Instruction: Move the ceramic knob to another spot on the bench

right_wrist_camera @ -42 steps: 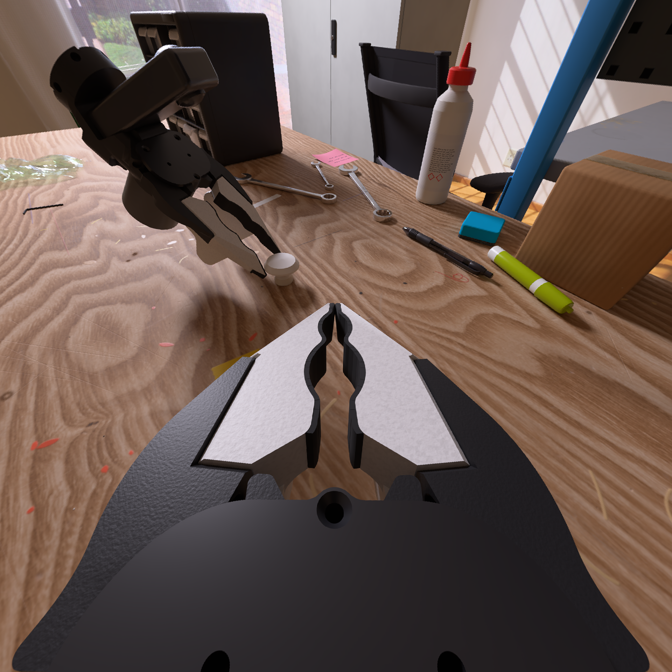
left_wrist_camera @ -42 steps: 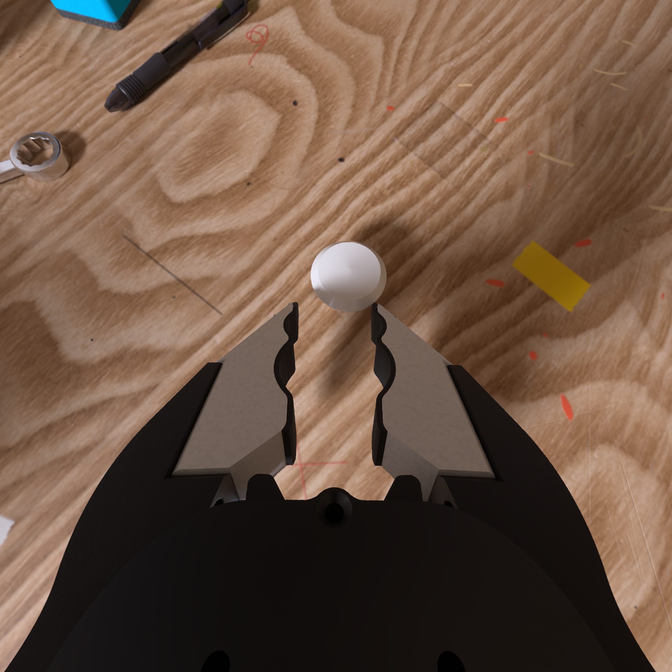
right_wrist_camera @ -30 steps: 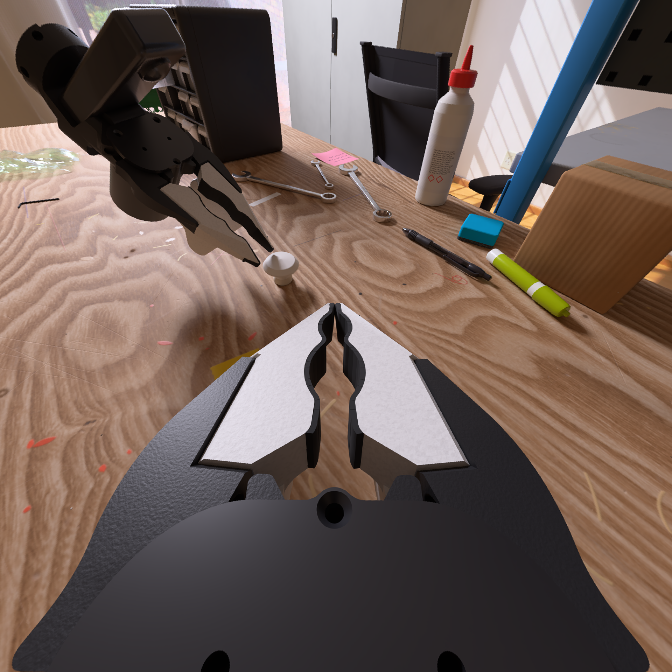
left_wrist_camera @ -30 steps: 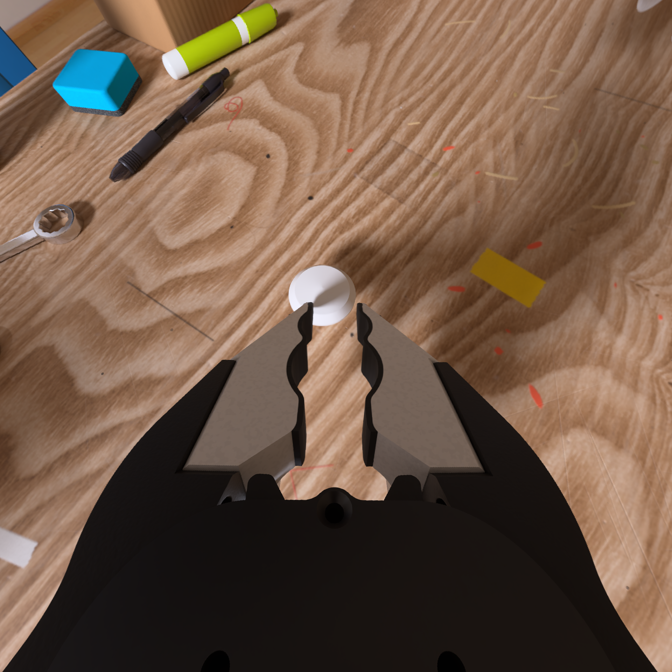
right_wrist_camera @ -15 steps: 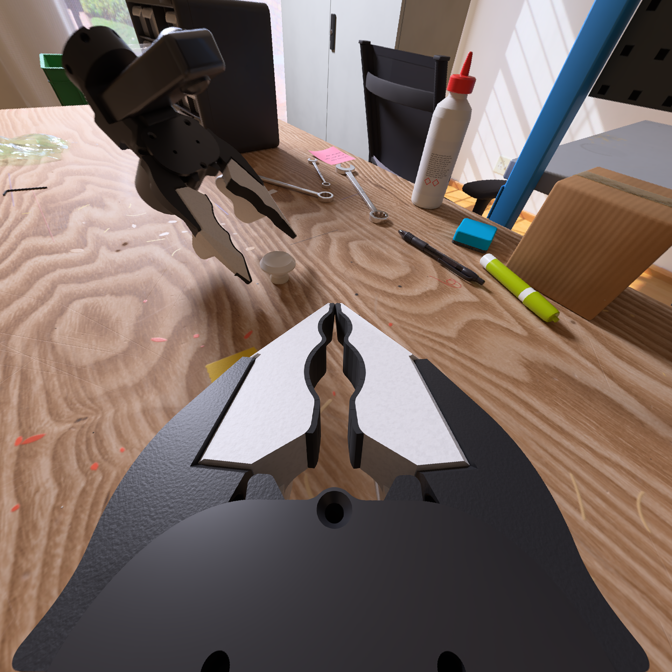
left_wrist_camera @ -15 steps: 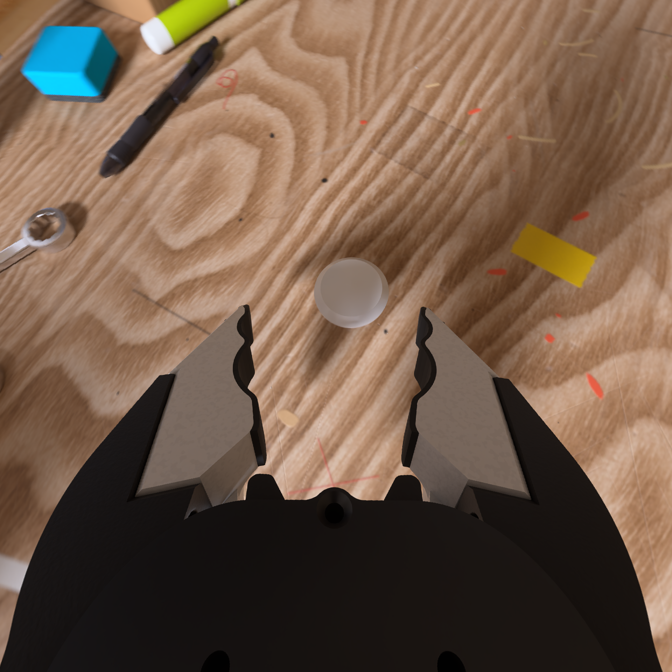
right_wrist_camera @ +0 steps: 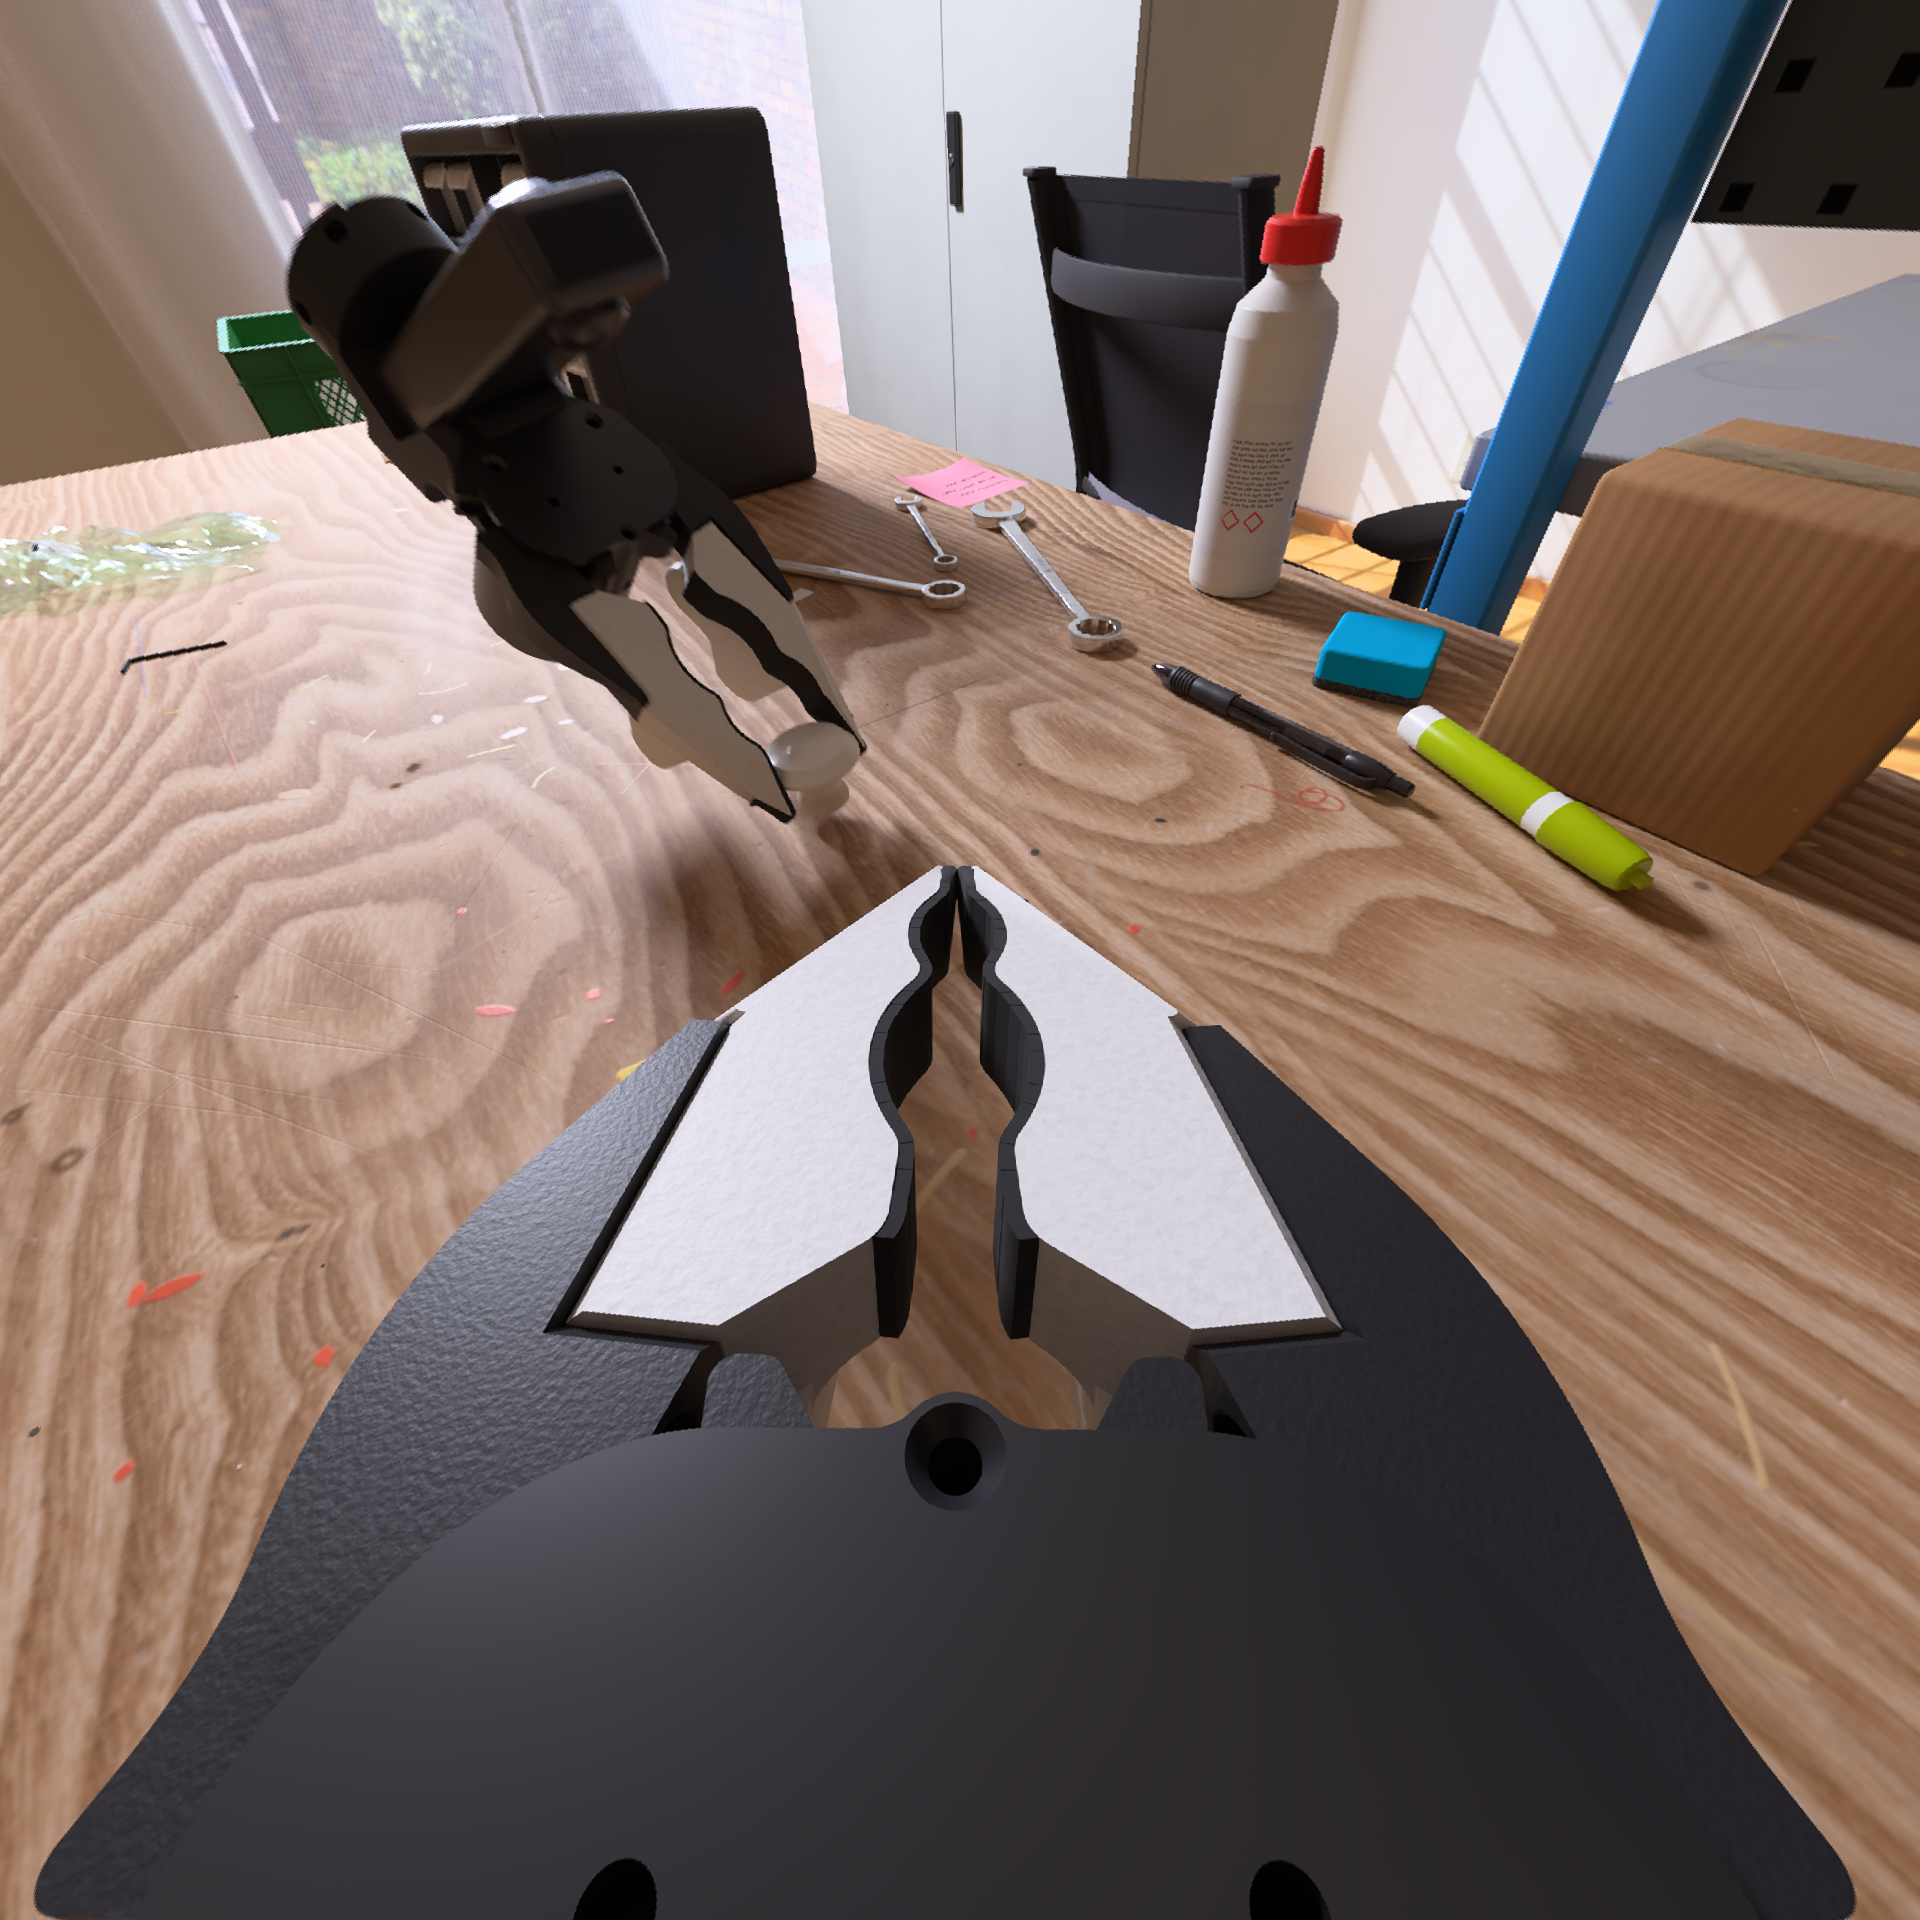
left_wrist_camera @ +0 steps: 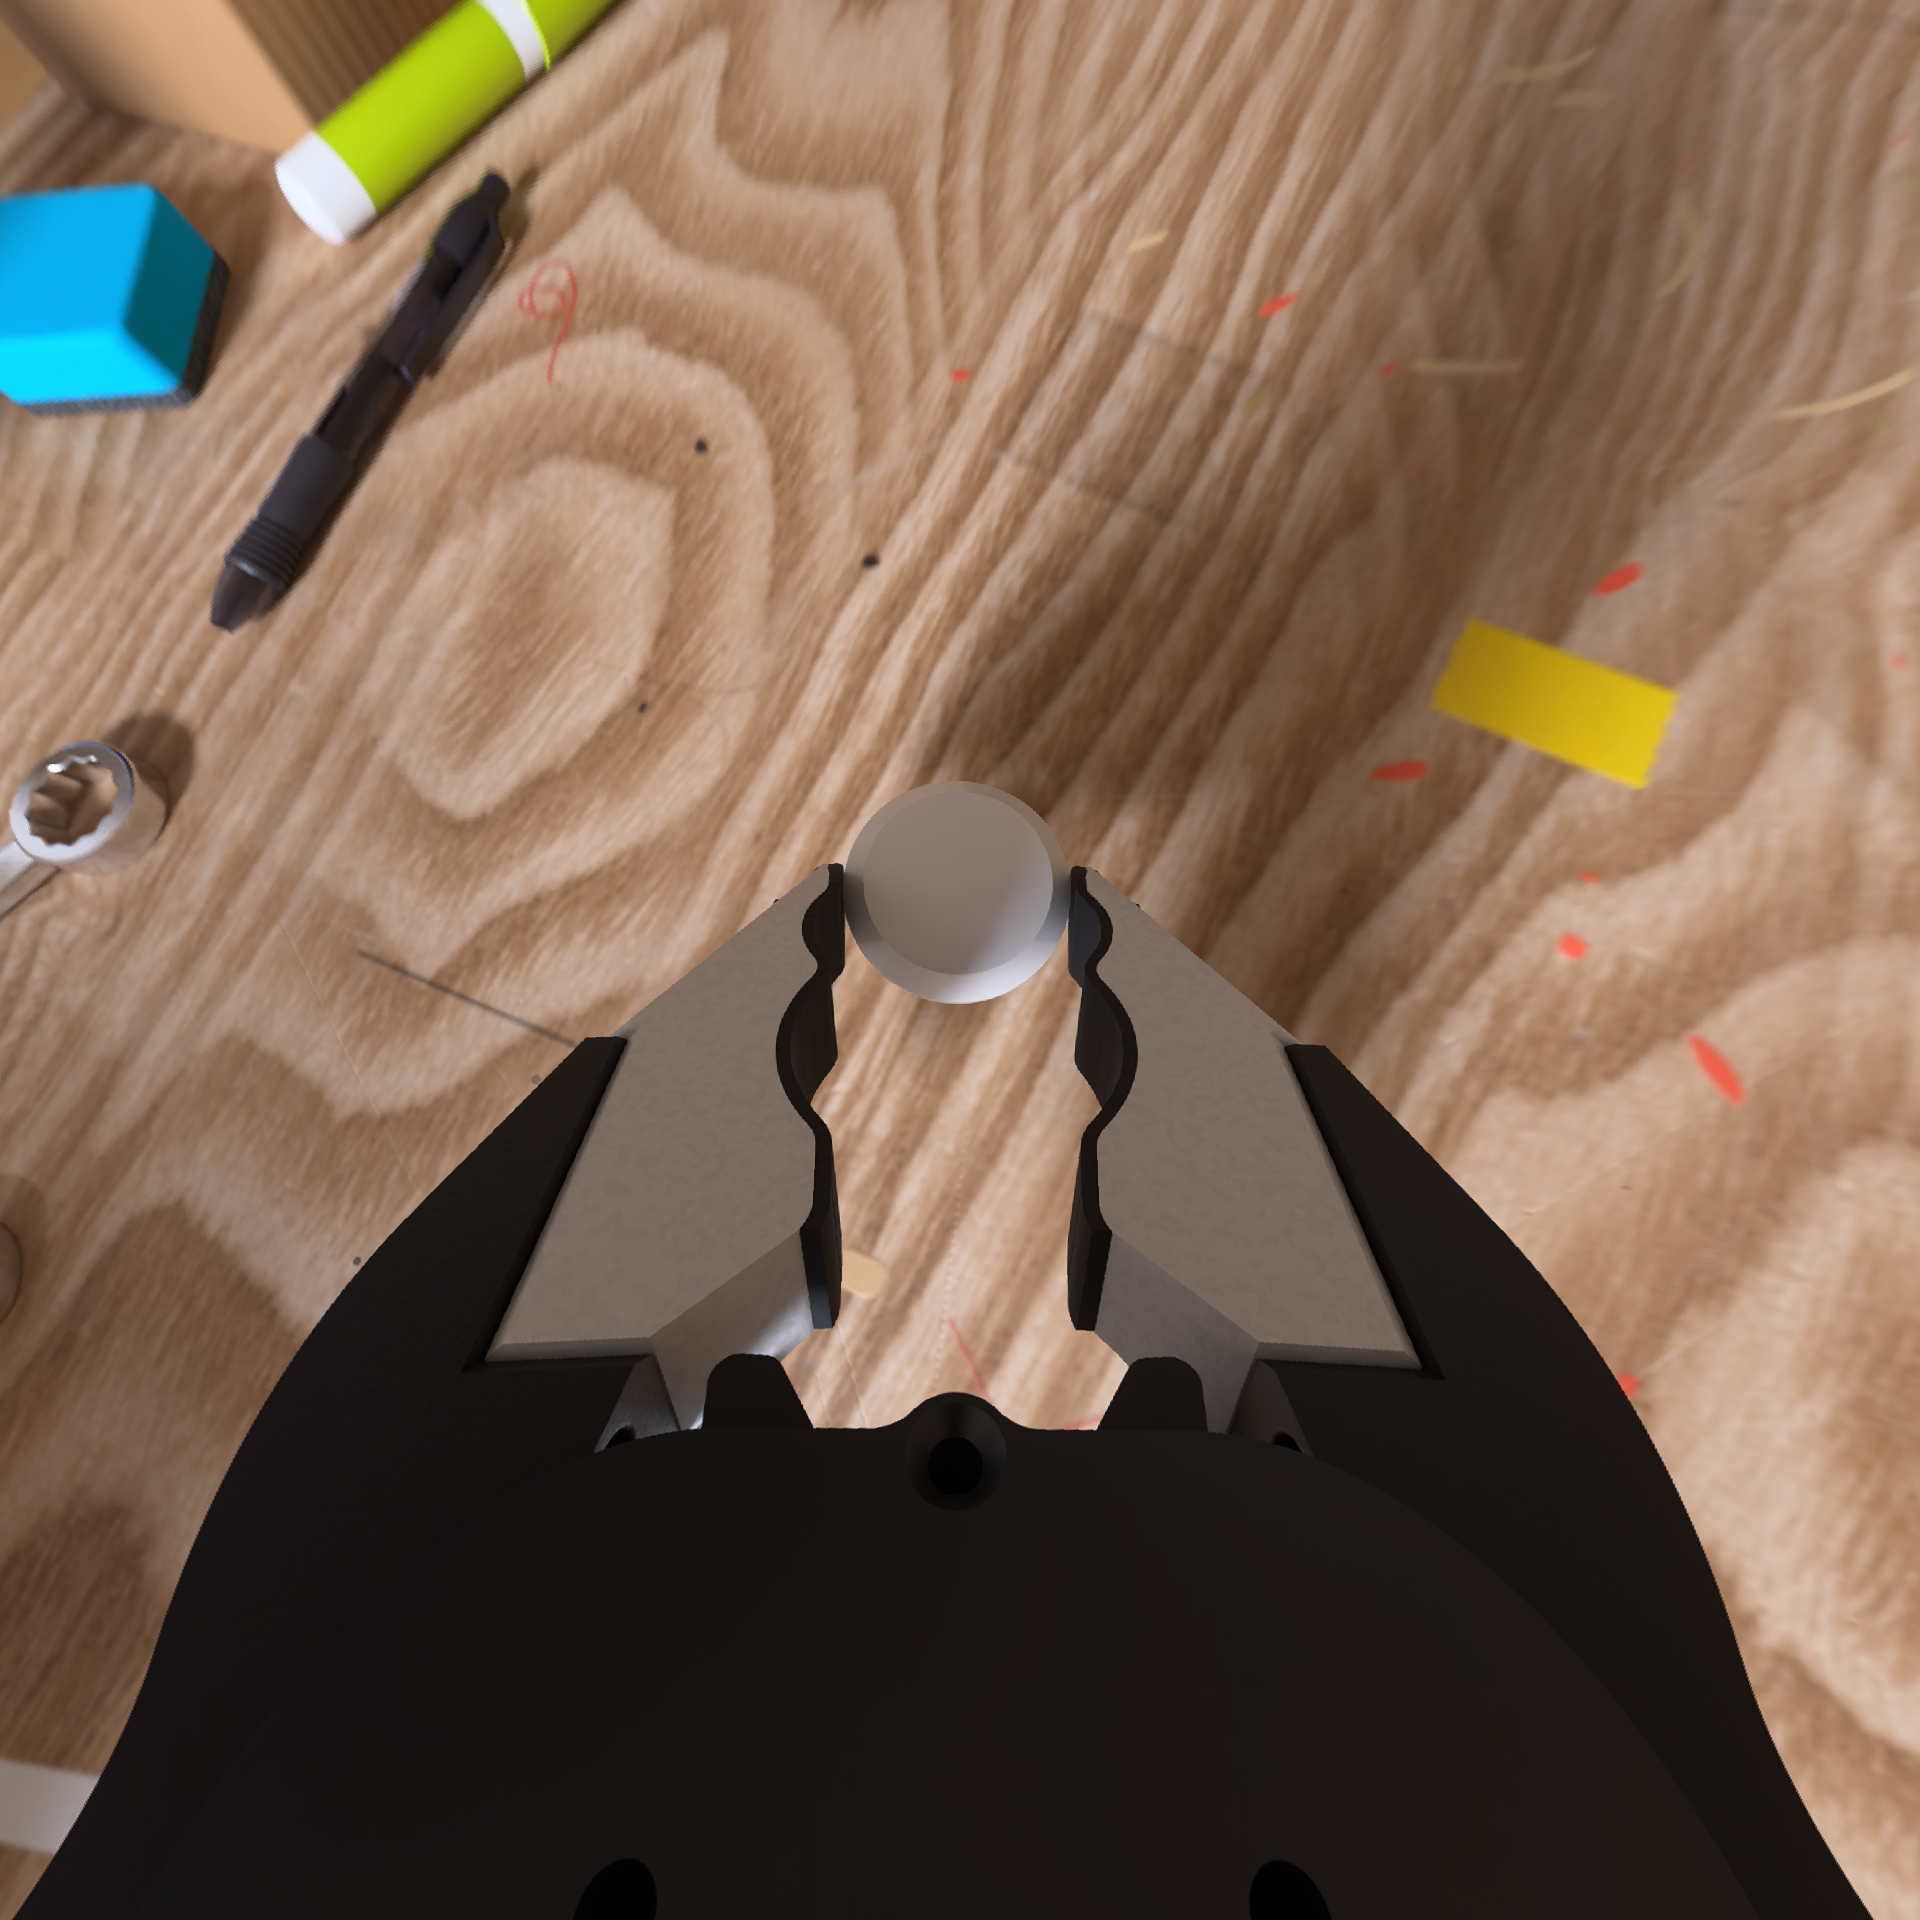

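The white ceramic knob point(left_wrist_camera: 956, 891) stands on the wooden bench point(left_wrist_camera: 1143, 312), its round head between my left gripper's point(left_wrist_camera: 954, 885) fingertips, which press its sides. In the right wrist view the left gripper point(right_wrist_camera: 816, 779) slants down from the upper left and is shut on the knob point(right_wrist_camera: 816, 750), whose stem reaches the bench. My right gripper point(right_wrist_camera: 956, 875) is shut and empty, hovering above the bench a short way in front of the knob.
A black pen point(left_wrist_camera: 364, 400), blue eraser point(left_wrist_camera: 99, 296), green marker point(left_wrist_camera: 436, 104) and a wrench end point(left_wrist_camera: 73, 805) lie left of the knob; yellow tape point(left_wrist_camera: 1553, 701) lies right. Glue bottle point(right_wrist_camera: 1262, 395), cardboard box point(right_wrist_camera: 1725, 634), wrenches point(right_wrist_camera: 1049, 577) and a black organiser point(right_wrist_camera: 686, 301) stand farther back.
My left gripper was wide open above the knob half a second ago; it has come down and closed on the knob's head. My right gripper stays shut and has hardly moved.
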`<state>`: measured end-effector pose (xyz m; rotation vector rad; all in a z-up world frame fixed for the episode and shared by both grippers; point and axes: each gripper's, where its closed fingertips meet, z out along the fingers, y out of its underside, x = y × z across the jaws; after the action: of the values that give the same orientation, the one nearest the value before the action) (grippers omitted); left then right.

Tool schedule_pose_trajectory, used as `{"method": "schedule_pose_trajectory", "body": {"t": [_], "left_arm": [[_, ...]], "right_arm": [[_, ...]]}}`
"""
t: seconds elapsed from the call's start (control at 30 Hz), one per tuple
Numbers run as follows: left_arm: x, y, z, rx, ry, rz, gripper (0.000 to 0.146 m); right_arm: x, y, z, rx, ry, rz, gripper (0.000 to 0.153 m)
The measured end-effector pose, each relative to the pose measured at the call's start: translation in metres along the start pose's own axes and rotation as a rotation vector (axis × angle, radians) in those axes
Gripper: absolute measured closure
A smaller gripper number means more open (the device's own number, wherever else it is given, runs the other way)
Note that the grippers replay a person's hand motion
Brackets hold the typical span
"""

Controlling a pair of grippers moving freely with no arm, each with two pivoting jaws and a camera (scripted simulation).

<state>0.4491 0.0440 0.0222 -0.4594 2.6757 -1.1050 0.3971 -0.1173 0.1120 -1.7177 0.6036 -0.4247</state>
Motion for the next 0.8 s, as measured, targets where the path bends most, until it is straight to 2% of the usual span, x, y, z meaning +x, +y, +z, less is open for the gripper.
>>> {"method": "schedule_pose_trajectory", "body": {"t": [0.1, 0.23, 0.37, 0.43, 0.53, 0.6, 0.8], "left_arm": [[0.02, -0.019, -0.014, 0.07, 0.068, -0.013, 0.103], [0.092, -0.048, -0.026, 0.15, 0.242, 0.054, 0.103], [0.181, -0.039, -0.018, 0.105, 0.368, 0.117, 0.103], [0.21, -0.026, -0.013, 0.057, 0.366, 0.158, 0.103], [0.227, -0.014, -0.01, 0.019, 0.323, 0.206, 0.103], [0.235, -0.013, -0.011, 0.023, 0.358, 0.182, 0.103], [0.228, -0.011, -0.01, 0.019, 0.338, 0.168, 0.103]], "right_arm": [[0.001, 0.001, 0.0, -0.005, 0.006, -0.006, 0.153], [0.004, 0.004, 0.0, -0.018, 0.018, -0.008, 0.153], [0.008, 0.006, 0.0, -0.021, 0.024, 0.003, 0.153], [0.007, 0.006, 0.0, -0.015, 0.02, 0.011, 0.153], [0.003, 0.004, 0.001, 0.0, -0.003, 0.027, 0.153], [0.002, 0.006, 0.003, -0.008, -0.006, 0.021, 0.153], [0.005, 0.014, 0.006, -0.039, 0.007, 0.012, 0.153]]}}
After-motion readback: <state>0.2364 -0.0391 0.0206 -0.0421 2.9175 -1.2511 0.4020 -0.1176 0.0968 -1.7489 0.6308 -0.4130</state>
